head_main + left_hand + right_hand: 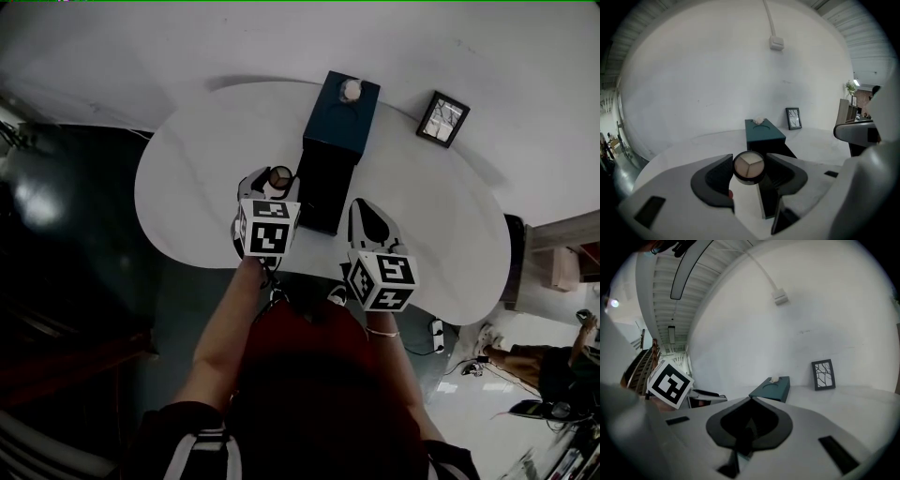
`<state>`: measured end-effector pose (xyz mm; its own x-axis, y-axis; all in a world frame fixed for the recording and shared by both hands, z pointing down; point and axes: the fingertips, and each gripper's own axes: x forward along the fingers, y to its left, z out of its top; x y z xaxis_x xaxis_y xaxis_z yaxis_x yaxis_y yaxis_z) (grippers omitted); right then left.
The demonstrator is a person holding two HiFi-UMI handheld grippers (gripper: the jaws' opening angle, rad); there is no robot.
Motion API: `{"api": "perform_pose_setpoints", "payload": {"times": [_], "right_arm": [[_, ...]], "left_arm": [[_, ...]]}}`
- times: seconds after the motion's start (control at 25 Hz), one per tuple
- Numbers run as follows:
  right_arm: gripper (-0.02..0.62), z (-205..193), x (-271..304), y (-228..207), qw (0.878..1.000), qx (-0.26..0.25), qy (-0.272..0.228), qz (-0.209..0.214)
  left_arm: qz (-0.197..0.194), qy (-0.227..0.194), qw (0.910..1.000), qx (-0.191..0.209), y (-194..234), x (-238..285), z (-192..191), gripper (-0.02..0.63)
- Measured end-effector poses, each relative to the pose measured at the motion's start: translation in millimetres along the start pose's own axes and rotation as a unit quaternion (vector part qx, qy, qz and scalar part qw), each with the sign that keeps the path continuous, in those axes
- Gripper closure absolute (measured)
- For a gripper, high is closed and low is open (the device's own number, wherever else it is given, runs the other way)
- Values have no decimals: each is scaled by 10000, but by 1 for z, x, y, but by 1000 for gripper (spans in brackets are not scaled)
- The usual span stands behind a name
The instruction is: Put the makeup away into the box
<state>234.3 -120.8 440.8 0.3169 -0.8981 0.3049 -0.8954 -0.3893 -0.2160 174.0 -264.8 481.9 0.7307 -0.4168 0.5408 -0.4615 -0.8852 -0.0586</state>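
Note:
A round eyeshadow compact (749,167) with three pale shades sits between the dark pads of my left gripper (749,174), which is shut on it. In the head view that compact (280,177) hangs over the white table (187,187), just left of a black box (323,192). Behind the black box stands a teal box (342,112) with a small white lump on its top. My right gripper (362,206) hovers just right of the black box, jaws shut, tips meeting (751,400). I see nothing gripped between them.
A small black picture frame (443,118) leans at the table's back right, against the white wall. The table's near edge (309,274) runs right under both grippers. Off the table to the right are furniture and a person's legs (525,361) on the floor.

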Motion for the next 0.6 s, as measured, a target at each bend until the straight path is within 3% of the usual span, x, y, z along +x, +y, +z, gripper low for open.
{"api": "perform_pose_setpoints", "payload": {"times": [0.6], "right_arm": [[581, -3, 2, -65, 9996, 98, 220, 140]], "left_arm": [[-120, 330, 9993, 104, -65, 50, 6, 367]]}}
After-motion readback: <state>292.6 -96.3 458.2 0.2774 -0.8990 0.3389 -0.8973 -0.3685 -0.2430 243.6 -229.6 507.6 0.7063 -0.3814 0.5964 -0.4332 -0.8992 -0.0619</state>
